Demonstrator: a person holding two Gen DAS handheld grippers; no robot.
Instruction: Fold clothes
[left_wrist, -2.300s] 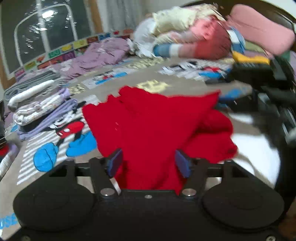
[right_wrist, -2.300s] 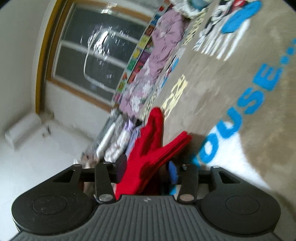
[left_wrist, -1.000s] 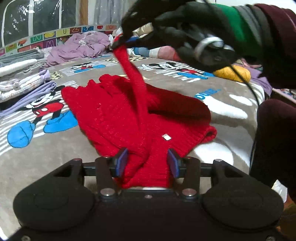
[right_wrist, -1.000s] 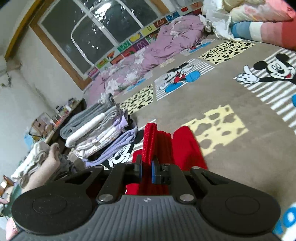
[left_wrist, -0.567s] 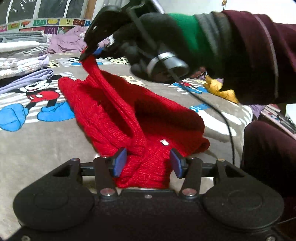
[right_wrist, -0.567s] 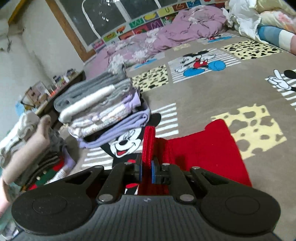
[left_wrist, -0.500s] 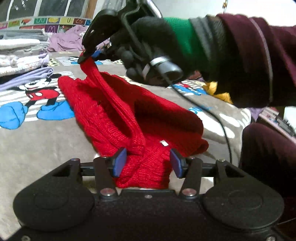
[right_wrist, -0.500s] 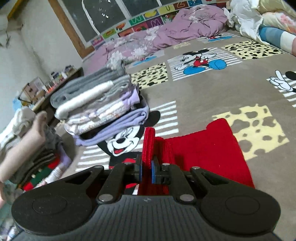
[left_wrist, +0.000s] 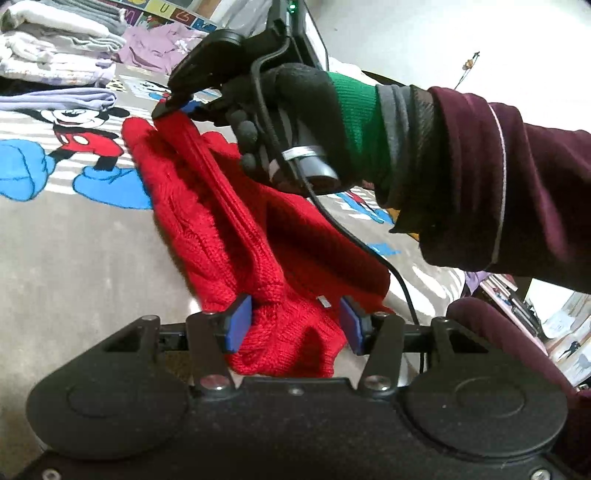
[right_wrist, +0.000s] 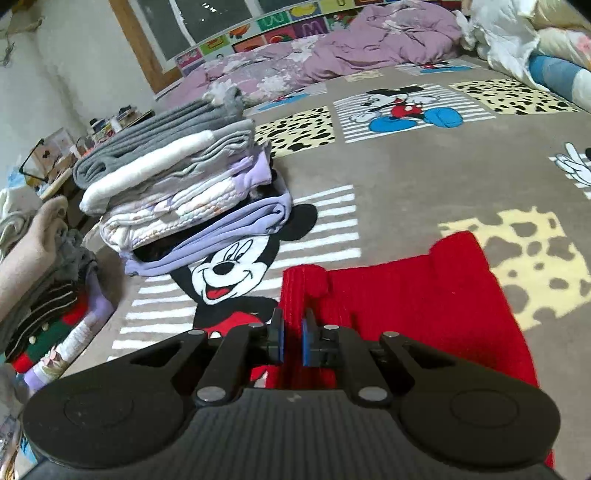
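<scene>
A red knit sweater (left_wrist: 236, 221) lies bunched on the Mickey Mouse blanket (left_wrist: 74, 240). My left gripper (left_wrist: 295, 325) has its blue pads wide apart around the sweater's near bunched end, not clamping it. My right gripper (right_wrist: 292, 338) is shut on a ribbed edge of the red sweater (right_wrist: 424, 306), low over the blanket. In the left wrist view the right gripper (left_wrist: 173, 105), held by a black-gloved hand, pinches that edge at the sweater's far end.
A stack of folded grey, white and lilac clothes (right_wrist: 184, 184) stands to the left of the sweater. More folded clothes (right_wrist: 40, 266) lie at the far left. A purple quilt (right_wrist: 332, 55) and pillows (right_wrist: 535, 44) lie at the back.
My right gripper has carried the sweater's ribbed edge down and away toward the folded stack, stretching the sweater out. My left gripper has stayed at the near end.
</scene>
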